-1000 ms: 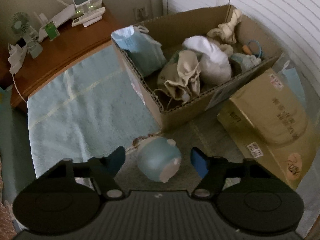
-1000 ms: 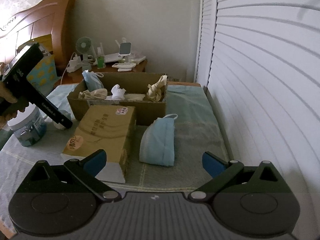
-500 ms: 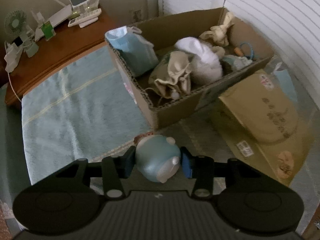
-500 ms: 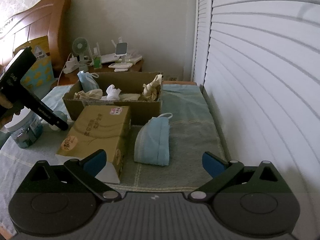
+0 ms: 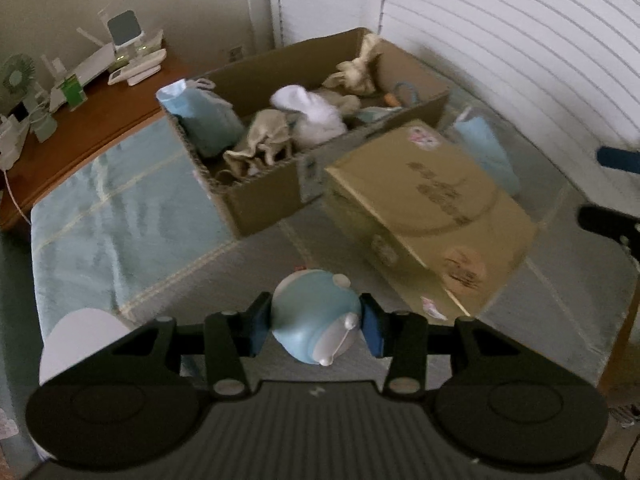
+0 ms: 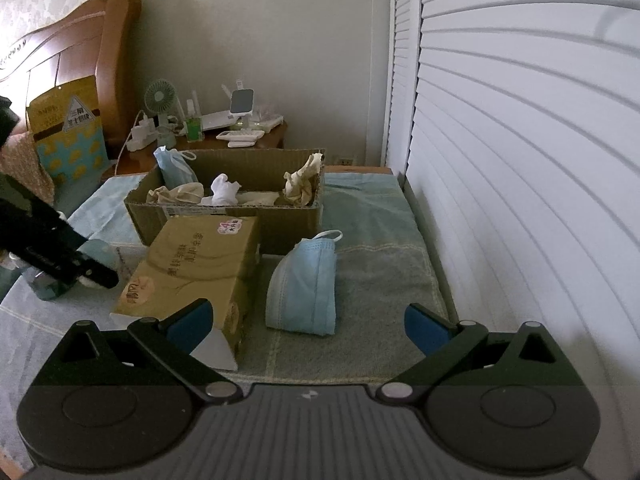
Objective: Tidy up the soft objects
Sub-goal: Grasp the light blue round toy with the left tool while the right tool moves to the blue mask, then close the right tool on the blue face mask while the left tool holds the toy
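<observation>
Left wrist view: my left gripper (image 5: pixel 316 328) grips a round pale-blue soft toy (image 5: pixel 318 316), blue pads pressed on both its sides, above the green towel (image 5: pixel 120 208) covering the bed. Beyond it stands an open cardboard box (image 5: pixel 260 200) of cloth items, toward the towel's far edge by the nightstand (image 5: pixel 80 136). My right gripper (image 6: pixel 308 320) is spread wide, holding nothing, with a blue face mask (image 6: pixel 304 284) lying beside a tan tissue box (image 6: pixel 196 264).
</observation>
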`<action>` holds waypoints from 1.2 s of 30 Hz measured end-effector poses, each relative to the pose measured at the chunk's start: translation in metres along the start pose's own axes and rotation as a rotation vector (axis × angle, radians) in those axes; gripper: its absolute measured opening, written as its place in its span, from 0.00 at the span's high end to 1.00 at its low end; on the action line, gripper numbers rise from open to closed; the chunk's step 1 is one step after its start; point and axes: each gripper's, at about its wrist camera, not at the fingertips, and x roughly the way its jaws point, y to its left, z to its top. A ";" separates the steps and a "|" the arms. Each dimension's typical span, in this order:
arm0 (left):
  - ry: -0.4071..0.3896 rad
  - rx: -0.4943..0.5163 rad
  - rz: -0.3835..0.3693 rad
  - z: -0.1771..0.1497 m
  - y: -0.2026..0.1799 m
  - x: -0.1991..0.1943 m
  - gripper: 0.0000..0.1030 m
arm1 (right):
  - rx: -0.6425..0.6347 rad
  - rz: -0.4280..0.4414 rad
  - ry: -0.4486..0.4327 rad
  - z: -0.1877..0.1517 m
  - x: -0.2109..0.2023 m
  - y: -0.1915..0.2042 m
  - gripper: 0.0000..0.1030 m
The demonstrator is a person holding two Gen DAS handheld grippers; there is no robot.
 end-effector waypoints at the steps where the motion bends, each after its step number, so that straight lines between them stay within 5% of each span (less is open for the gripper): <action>1: -0.003 0.005 -0.007 -0.002 -0.002 -0.001 0.56 | 0.000 -0.003 0.000 0.000 0.001 0.000 0.00; 17: -0.039 0.044 -0.047 -0.029 -0.020 -0.013 0.56 | -0.052 -0.051 0.072 -0.007 0.052 -0.013 0.01; 26: -0.034 0.044 -0.053 -0.028 -0.020 -0.009 0.56 | -0.156 -0.104 0.104 -0.022 0.082 -0.008 0.12; 36: -0.035 0.039 -0.065 -0.028 -0.020 -0.008 0.56 | -0.122 -0.226 0.087 -0.014 0.076 -0.020 0.23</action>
